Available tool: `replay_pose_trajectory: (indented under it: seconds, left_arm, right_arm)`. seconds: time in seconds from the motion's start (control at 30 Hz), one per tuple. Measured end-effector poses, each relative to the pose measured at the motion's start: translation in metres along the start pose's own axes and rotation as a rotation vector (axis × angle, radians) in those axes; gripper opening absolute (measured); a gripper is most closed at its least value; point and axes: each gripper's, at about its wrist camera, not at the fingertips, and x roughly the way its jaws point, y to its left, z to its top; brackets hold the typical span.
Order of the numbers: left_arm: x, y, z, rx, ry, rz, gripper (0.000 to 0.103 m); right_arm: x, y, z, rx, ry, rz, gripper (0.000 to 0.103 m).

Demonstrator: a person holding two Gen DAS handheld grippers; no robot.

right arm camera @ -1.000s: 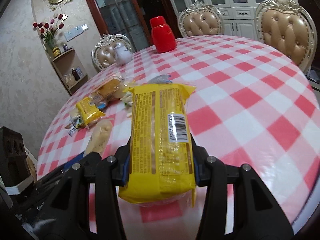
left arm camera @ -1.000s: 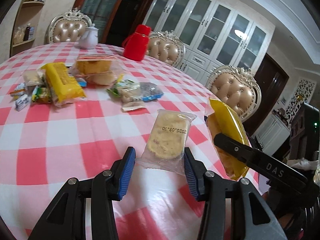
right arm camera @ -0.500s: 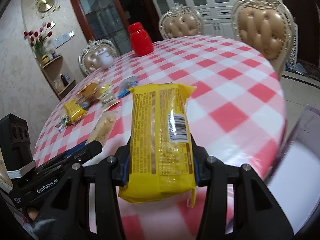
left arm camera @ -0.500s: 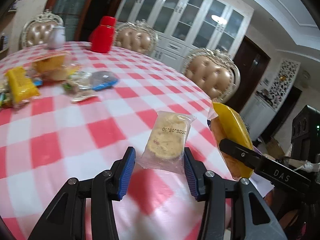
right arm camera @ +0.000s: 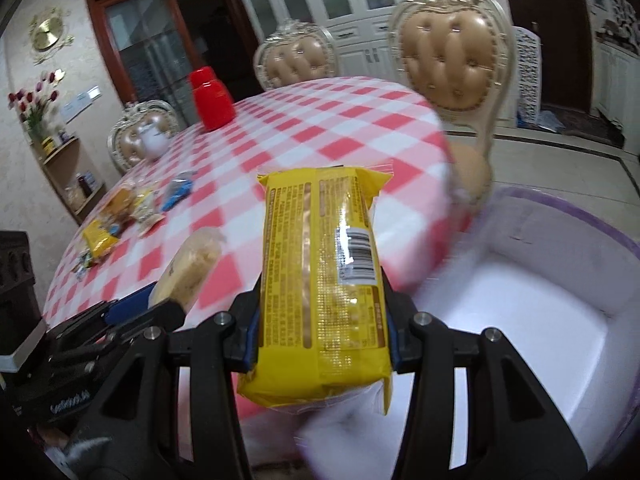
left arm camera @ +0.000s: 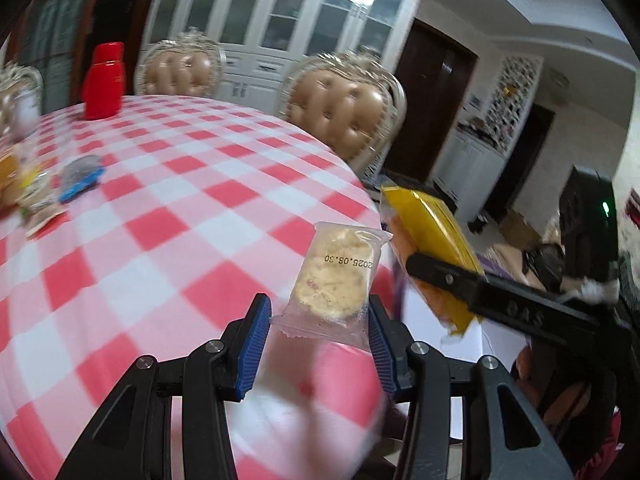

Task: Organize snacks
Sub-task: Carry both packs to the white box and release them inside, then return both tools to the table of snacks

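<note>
The left gripper (left arm camera: 316, 334) holds a clear-wrapped round biscuit (left arm camera: 334, 276), pale and speckled, between its blue pads (left arm camera: 252, 346), the wrapper's crimped end hanging below; the packet sits in the air over the near edge of the red-and-white checked table (left arm camera: 168, 200). Its wrapper carries a stamped date, seen upside down, reading 2025.08.30. The right gripper (right arm camera: 320, 328) is clamped on a long yellow snack packet (right arm camera: 324, 280) standing on end, with a barcode label and dense small print on its back that is too fine to read; it is held just past the table edge, in front of a white bin with a purple rim (right arm camera: 560, 280). On the left tool's body, seen from the right wrist, is a white brand mark, blurred. The other snacks (right arm camera: 120, 216) lie in a loose cluster on the far side of the table, near a red flask (right arm camera: 210, 98). Compared with a second ago, both views have swung toward the table's edge: the snack pile has slid to the frame's margin and the bin has come into sight, while both grips look the same
</note>
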Motion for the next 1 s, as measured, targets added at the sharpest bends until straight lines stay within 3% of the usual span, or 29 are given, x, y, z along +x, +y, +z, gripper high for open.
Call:
replay_pose_trajectory:
  seconds: [0.37, 0.57, 0.7, 0.73, 0.9, 1.0]
  left_arm:
    - [0.052, -0.093, -0.014, 0.178, 0.138, -0.148, 0.048]
    - [0.068, -0.114, -0.027, 0.244, 0.194, -0.167, 0.049]
    - [0.069, -0.111, -0.034, 0.267, 0.216, -0.156, 0.054]
    - [0.067, -0.108, -0.033, 0.263, 0.208, -0.154, 0.055]
    - [0.037, -0.063, -0.016, 0.197, 0.112, -0.119, 0.072]
    - [0.011, -0.013, -0.001, 0.125, 0.024, -0.034, 0.083]
  right_arm:
    - [-0.018, -0.069, 0.006, 0.001, 0.041, -0.225, 0.05]
    - [-0.012, -0.092, 0.002, -0.042, 0.134, -0.337, 0.051]
    - [-0.012, -0.104, -0.001, -0.01, 0.166, -0.408, 0.064]
    - [-0.015, -0.103, 0.0, 0.001, 0.155, -0.408, 0.068]
    - [-0.025, -0.06, 0.007, -0.005, 0.06, -0.303, 0.069]
    - [-0.016, -0.01, 0.008, -0.037, 0.048, -0.127, 0.069]
